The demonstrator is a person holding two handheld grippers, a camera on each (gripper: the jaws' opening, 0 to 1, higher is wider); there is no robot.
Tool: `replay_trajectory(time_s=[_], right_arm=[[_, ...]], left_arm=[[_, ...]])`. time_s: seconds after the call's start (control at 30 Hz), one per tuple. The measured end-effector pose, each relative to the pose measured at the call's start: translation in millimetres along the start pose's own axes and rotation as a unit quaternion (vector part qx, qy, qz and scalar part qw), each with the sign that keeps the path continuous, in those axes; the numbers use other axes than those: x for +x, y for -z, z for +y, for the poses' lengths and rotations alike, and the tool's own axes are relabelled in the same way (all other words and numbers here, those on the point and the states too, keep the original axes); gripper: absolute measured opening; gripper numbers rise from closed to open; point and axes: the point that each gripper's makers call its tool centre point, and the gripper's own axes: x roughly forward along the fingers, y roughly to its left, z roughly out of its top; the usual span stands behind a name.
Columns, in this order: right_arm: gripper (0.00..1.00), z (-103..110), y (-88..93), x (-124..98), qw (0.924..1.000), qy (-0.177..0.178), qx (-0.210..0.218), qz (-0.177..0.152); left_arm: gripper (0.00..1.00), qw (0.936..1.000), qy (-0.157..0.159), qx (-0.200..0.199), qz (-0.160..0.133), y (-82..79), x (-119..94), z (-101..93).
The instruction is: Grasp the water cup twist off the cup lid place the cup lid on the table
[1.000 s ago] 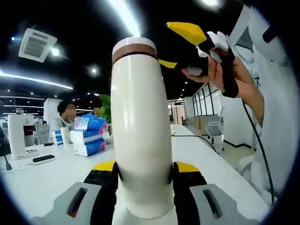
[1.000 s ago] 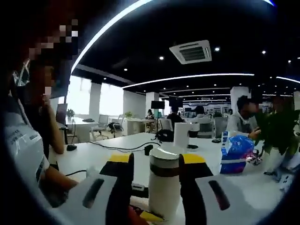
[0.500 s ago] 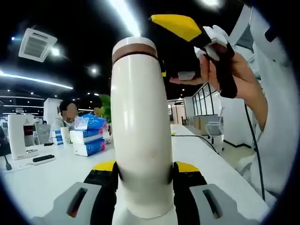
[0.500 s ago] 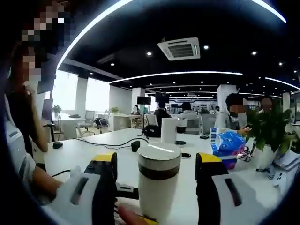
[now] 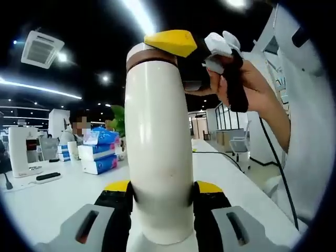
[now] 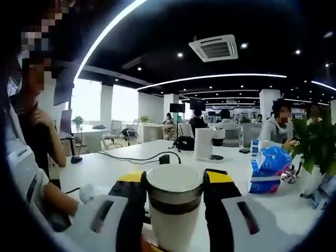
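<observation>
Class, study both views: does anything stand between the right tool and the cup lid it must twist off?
Nothing visible does. The right tool already has its jaws on either side of the cup lid, while the left tool grips the water cup lower down.

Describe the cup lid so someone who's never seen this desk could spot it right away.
Start at the long white table and find the tall white water cup clamped between the left gripper's jaws. The cup lid is the flat white cap on top, with the right gripper closed around it. A dark brown band just beneath it sets it apart from the plain white body.
</observation>
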Motion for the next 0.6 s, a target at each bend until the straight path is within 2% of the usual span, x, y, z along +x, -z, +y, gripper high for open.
replay_trajectory(time_s=[0.17,0.4,0.6], right_arm=[[0.45,7,0.5,-1,0.9993,-0.035,-0.011,0.012],[0.45,33,-1.0,-1,0.9922,-0.121,-0.022,0.021],[0.45,28,0.2,-2,0.9885,-0.147,-0.022,0.027]], left_arm=[[0.45,1.0,0.004,-0.007,0.003,-0.8,-1,-1.5],[0.44,0.9994,0.015,-0.01,0.03,-2.8,-12,-6.6],[0.44,0.9995,0.009,-0.02,0.024,-1.5,-15,-7.5]])
